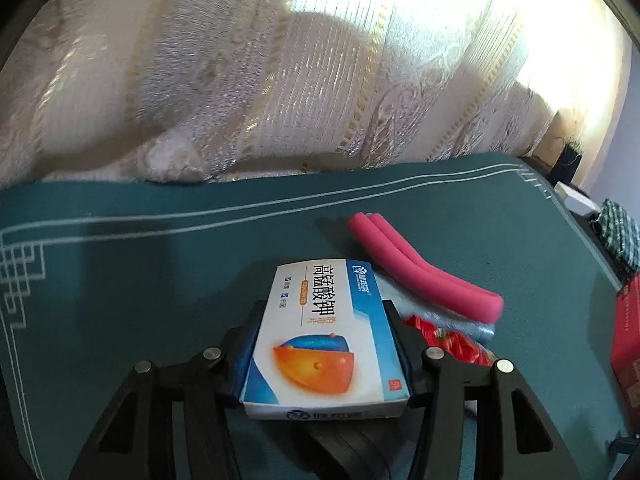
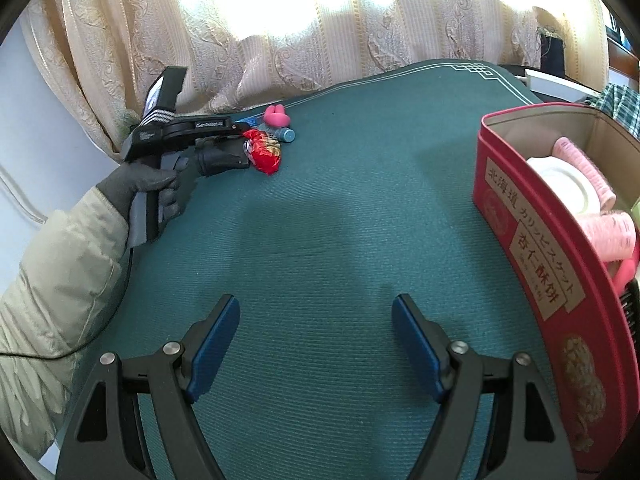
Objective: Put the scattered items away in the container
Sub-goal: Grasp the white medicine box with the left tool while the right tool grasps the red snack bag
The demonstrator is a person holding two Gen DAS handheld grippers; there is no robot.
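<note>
A white, blue and orange medicine box (image 1: 320,336) lies on the green table mat, and my left gripper (image 1: 325,312) is shut on it, its blue pads pressed against the box's two long sides. Right of it lie a bent pink foam tube (image 1: 416,268), a red snack packet (image 1: 452,340) and a small blue-grey cylinder (image 1: 482,330). In the right wrist view a gloved hand holds the left gripper (image 2: 236,148) at the far left beside the red packet (image 2: 264,152). My right gripper (image 2: 316,308) stands open over bare mat. The red tin (image 2: 516,216) stands to its right.
The tin holds pink hair rollers (image 2: 580,160) and a white round item (image 2: 564,184). A patterned curtain (image 2: 320,52) hangs behind the table's far edge. A checked cloth (image 1: 620,236) and a white object (image 2: 556,80) lie past the right end. The mat (image 2: 340,208) fills the middle.
</note>
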